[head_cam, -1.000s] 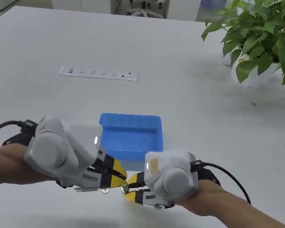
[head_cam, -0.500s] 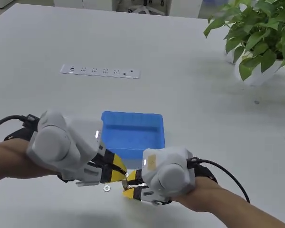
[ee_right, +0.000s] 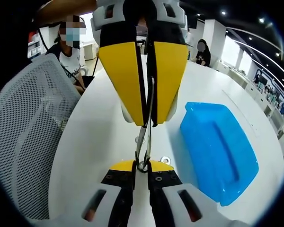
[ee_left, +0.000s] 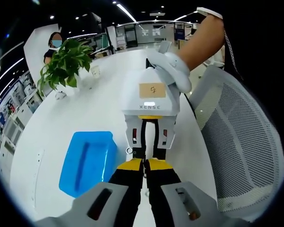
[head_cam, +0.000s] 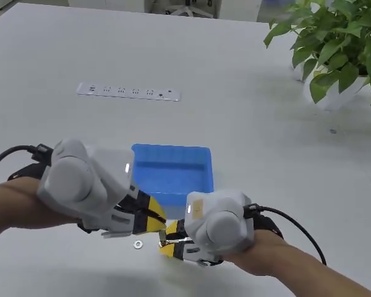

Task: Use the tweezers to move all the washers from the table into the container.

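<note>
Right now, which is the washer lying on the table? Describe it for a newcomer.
Find the blue container mid-table, then come toward the person to where the left gripper and right gripper meet. On the white table, a touch nearer the person than the left gripper's yellow tips, lies the washer: a tiny flat silver ring beside bulky grey-and-yellow hardware.

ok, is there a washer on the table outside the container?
Yes, one washer lies on the table just outside the blue container.
</note>
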A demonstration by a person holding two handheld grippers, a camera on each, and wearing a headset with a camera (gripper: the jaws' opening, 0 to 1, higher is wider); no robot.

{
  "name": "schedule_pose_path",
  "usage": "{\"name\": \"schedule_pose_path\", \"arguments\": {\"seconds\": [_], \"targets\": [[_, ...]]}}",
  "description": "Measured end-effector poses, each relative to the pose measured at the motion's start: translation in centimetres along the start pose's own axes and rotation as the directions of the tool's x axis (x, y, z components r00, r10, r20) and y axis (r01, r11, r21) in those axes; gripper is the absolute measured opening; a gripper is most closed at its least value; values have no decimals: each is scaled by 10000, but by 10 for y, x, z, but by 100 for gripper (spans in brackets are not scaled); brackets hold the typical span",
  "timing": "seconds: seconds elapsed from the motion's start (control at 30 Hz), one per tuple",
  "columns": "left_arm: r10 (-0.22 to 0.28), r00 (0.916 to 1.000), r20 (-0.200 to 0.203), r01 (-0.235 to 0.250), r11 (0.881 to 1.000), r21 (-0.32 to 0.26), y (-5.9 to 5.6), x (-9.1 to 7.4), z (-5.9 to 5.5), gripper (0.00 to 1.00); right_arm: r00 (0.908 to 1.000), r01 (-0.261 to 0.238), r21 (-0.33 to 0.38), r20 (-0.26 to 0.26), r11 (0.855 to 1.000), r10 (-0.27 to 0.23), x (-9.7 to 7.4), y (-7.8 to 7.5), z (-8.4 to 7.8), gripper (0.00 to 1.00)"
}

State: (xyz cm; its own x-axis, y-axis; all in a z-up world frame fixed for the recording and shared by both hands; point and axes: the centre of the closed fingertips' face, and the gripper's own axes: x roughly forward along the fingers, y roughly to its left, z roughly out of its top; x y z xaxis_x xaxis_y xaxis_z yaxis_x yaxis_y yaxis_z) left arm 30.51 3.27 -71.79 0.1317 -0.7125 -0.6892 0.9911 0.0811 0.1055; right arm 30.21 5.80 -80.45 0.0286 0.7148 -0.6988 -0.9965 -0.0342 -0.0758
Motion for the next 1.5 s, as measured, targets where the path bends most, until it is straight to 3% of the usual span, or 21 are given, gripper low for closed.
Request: {"name": "schedule_pose_path", "arguments": {"seconds": [0.23,0.77,1.5], "targets": [[-28,10000,44,28,10000,-36,2,2,2,6,9996,54,-22,-270,10000,-55,1,-1,-3,9],[-55,10000,-19,55,10000,76,1,1,3,6,9996,44,141,-293,9999,-40,-1,-1,-4,8],[-51,10000,82,49,9998,195,6,-19,19,6,9996,193,197,-203,9996,-189,-19,-5,15,7]]}}
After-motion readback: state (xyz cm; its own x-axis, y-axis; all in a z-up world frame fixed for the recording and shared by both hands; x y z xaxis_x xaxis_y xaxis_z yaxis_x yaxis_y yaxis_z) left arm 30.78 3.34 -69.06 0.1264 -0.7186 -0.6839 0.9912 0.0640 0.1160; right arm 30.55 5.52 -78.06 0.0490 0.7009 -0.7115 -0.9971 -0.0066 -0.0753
